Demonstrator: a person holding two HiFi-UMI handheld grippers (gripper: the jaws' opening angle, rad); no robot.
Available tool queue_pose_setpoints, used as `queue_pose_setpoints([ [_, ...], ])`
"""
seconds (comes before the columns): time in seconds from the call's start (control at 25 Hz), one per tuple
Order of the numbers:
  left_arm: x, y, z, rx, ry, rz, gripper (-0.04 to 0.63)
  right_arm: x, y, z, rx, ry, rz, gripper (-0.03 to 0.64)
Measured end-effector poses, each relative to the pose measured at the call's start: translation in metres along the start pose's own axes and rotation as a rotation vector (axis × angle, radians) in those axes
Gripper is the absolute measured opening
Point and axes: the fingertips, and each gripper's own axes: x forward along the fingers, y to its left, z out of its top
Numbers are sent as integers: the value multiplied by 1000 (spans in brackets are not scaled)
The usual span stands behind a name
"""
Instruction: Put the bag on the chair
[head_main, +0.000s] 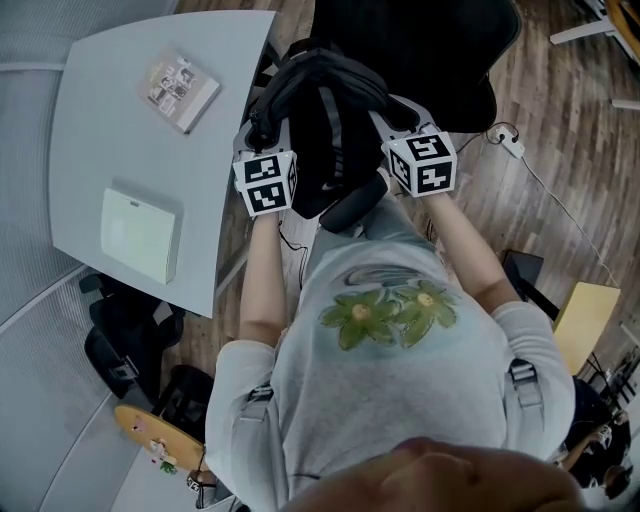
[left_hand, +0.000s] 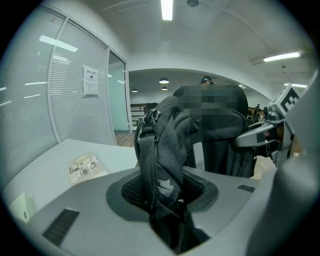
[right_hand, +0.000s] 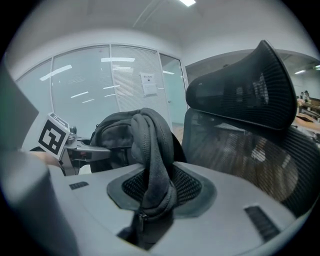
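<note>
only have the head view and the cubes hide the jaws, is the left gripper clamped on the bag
observer: yes, the left gripper is shut on a strap and fabric of the bag.
operator: and the right
observer: the right gripper is shut on a bunched fold with a zip.
operator: what does the chair look like from there
observer: the chair is mesh, with a headrest, just right of the bag in the right gripper view.
</note>
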Motion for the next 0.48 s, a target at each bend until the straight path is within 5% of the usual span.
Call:
queue_pose_setpoints([
  [0.48, 22, -8, -51, 6, 105, 3, 161, 22, -11, -56, -11, 137, -2, 132],
])
